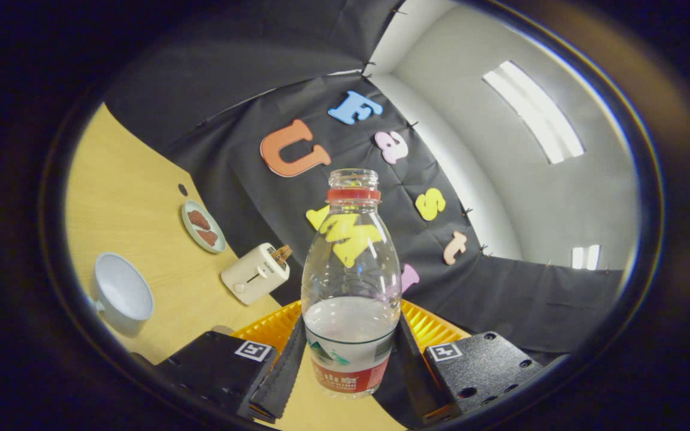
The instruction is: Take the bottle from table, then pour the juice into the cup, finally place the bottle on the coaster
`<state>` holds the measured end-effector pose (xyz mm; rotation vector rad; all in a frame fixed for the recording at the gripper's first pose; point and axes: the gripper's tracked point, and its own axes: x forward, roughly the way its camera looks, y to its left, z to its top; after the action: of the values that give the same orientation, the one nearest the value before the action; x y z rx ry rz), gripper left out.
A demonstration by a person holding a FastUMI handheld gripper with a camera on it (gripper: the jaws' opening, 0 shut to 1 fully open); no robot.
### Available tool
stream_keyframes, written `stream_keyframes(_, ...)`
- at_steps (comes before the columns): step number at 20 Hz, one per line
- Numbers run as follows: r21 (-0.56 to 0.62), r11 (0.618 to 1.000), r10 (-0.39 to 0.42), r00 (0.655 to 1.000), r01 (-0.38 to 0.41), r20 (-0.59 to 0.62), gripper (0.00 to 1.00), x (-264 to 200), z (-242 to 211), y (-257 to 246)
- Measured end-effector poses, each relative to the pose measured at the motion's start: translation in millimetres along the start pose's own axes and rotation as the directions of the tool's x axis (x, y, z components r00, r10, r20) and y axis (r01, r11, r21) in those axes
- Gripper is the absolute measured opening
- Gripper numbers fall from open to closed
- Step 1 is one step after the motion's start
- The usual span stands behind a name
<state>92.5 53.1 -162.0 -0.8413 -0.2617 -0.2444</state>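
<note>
A clear plastic bottle [351, 281] with no cap and a red neck ring stands upright between my fingers, with liquid filling only its lower part. My gripper [350, 365] is shut on the bottle, one finger pressing each side of the labelled lower body. A white cup [122, 293] sits on the wooden table [123, 191] off to the left of the fingers, tilted in the view because the camera is rolled. A yellow ribbed coaster [429, 326] lies just behind the bottle, partly hidden by it and by the fingers.
A white toaster [255, 272] with toast in its slot stands beyond the cup, close to the booth wall. Farther back lies a small green plate [203, 226] with brown pieces on it. The black cloth wall closes the table's far side.
</note>
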Motion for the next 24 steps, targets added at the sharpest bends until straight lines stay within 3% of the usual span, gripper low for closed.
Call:
stream_keyframes(4, 0.191, 0.982, -0.002, 1.000, 0.006, -0.017, 0.80, 3, -7, -5)
stream_keyframes(10, 0.462, 0.887, 0.053, 0.996, -0.015, -0.069, 0.80, 17, -21, 2)
stream_keyframes(15, 0.546, 0.832, 0.181, 0.978, -0.095, -0.106, 0.80, 37, -30, 23)
stream_keyframes(19, 0.599, 0.796, 0.199, 0.973, -0.092, -0.116, 0.80, 55, -29, 21)
stream_keyframes(24, 0.725, 0.676, 0.300, 0.948, -0.131, -0.109, 0.80, 84, -28, 43)
